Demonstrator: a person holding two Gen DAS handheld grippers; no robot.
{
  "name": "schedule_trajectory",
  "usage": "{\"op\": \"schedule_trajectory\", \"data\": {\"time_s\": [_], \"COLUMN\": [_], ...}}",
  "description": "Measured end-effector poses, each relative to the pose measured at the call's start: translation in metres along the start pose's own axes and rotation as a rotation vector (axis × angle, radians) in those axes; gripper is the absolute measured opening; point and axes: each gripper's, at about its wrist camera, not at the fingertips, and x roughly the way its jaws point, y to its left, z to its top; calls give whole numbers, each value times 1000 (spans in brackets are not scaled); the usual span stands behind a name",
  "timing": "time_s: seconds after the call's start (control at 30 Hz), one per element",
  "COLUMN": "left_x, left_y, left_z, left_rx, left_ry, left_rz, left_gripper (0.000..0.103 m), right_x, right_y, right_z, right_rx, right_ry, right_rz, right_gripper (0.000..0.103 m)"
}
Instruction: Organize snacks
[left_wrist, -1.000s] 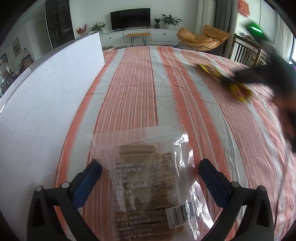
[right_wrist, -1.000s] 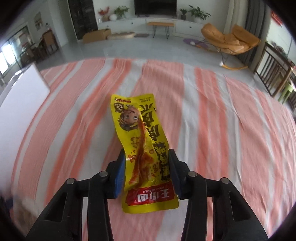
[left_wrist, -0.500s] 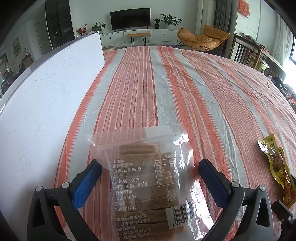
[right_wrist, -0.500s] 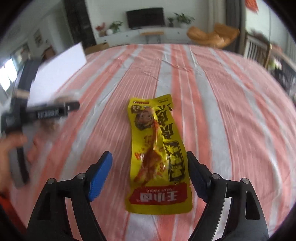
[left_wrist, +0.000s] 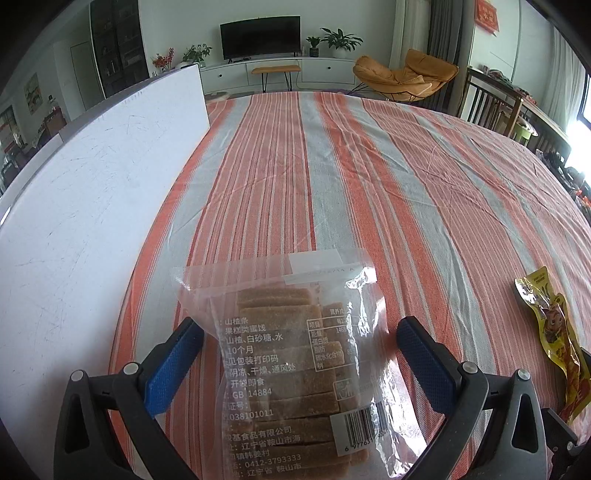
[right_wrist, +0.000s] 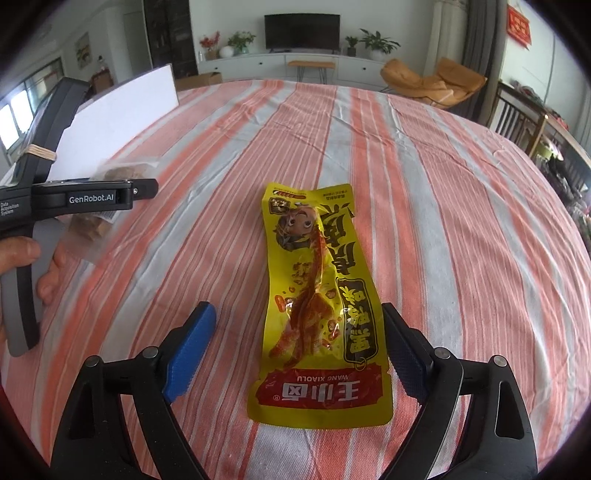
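Note:
A clear bag of brown hawthorn strips (left_wrist: 295, 373) lies flat on the striped cloth between the open fingers of my left gripper (left_wrist: 299, 358), which do not touch it. A yellow snack packet (right_wrist: 317, 299) lies flat on the cloth between the open fingers of my right gripper (right_wrist: 299, 347). The yellow packet also shows at the right edge of the left wrist view (left_wrist: 554, 332). The left gripper's body (right_wrist: 74, 199) and the clear bag (right_wrist: 110, 184) show at the left of the right wrist view.
A white board (left_wrist: 92, 192) lies along the left side of the table, also seen in the right wrist view (right_wrist: 122, 110). The orange and grey striped tablecloth (left_wrist: 351, 166) covers the table. Chairs and a TV cabinet stand beyond the far edge.
My right gripper brought the yellow packet down beside the clear bag, opened and let it go onto the cloth. My left gripper and the clear bag have not moved.

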Motion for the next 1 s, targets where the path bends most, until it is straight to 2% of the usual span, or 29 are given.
{"op": "schedule_trajectory", "data": {"time_s": [1.0], "left_x": [0], "left_y": [0], "left_z": [0], "left_rx": [-1], "left_ry": [0], "left_rz": [0], "left_gripper": [103], "right_x": [0], "right_y": [1], "right_z": [1], "right_rx": [-1], "right_ry": [0], "right_rz": [-1], "right_gripper": [91]}}
